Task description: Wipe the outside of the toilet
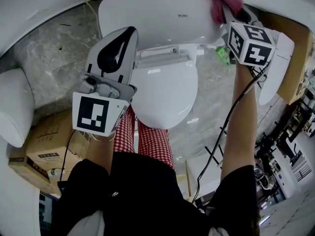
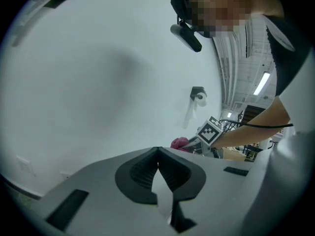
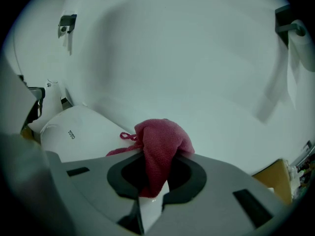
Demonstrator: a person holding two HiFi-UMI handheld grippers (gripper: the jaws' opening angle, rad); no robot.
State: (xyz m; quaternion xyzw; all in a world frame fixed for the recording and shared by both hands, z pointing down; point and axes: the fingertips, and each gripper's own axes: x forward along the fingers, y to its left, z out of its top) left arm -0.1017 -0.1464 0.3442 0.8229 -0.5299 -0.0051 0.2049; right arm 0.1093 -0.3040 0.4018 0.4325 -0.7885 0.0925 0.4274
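Note:
A white toilet stands below me, with its tank lid at the top and its closed seat lid under it. My right gripper is shut on a pink cloth, which rests on the tank lid's right end. In the right gripper view the cloth bulges out between the jaws, above the tank. My left gripper hangs over the toilet's left side, shut and empty. Its closed tips point at the white wall. That view also catches the pink cloth.
Cardboard boxes and a white fixture stand at the left. Another white piece and cardboard are at the right. A toilet paper holder hangs on the wall. Cables trail down from my right gripper.

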